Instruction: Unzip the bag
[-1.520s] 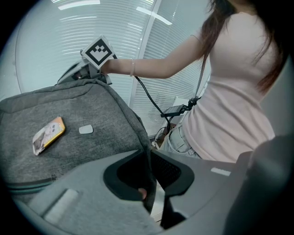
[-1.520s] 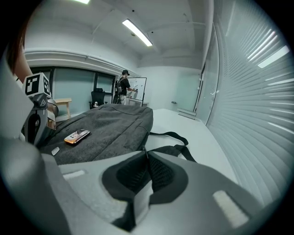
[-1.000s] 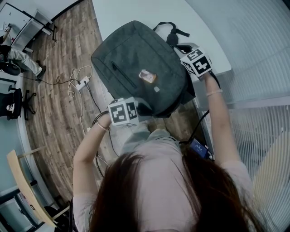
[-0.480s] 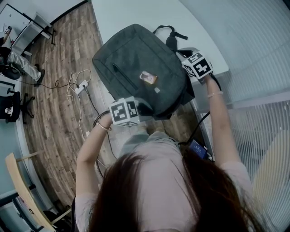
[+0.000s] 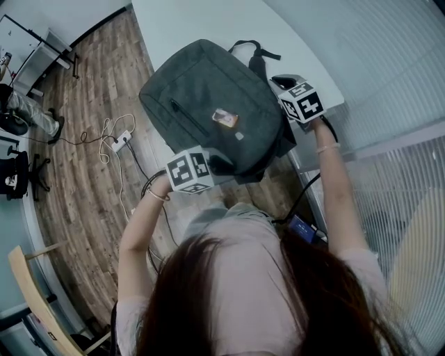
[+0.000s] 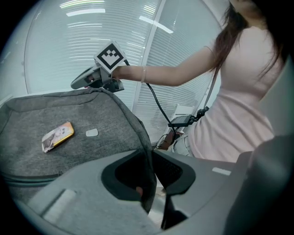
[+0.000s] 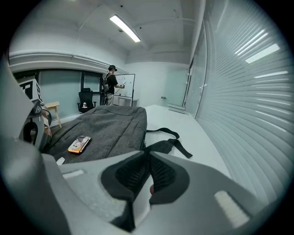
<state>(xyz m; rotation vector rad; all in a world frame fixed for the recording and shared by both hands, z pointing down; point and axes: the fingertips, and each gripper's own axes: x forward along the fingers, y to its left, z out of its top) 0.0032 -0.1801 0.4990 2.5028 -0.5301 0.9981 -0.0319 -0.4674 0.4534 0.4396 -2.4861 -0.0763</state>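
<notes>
Two grippers flank the grey bag [image 5: 208,104], which lies on the white table [image 5: 208,21] near its front edge in the head view: the left gripper [image 5: 219,167] at the near corner, the right gripper [image 5: 277,82] at the far side by the black strap [image 5: 254,55]. Left gripper view: the jaws stand narrow and are easing apart, with the bag's edge fabric between the pads. Right gripper view: a thin slot, also opening, nothing seen between the pads, the tips at the bag's side seam beside the strap. An orange tag [image 7: 79,143] lies on the bag's top.
</notes>
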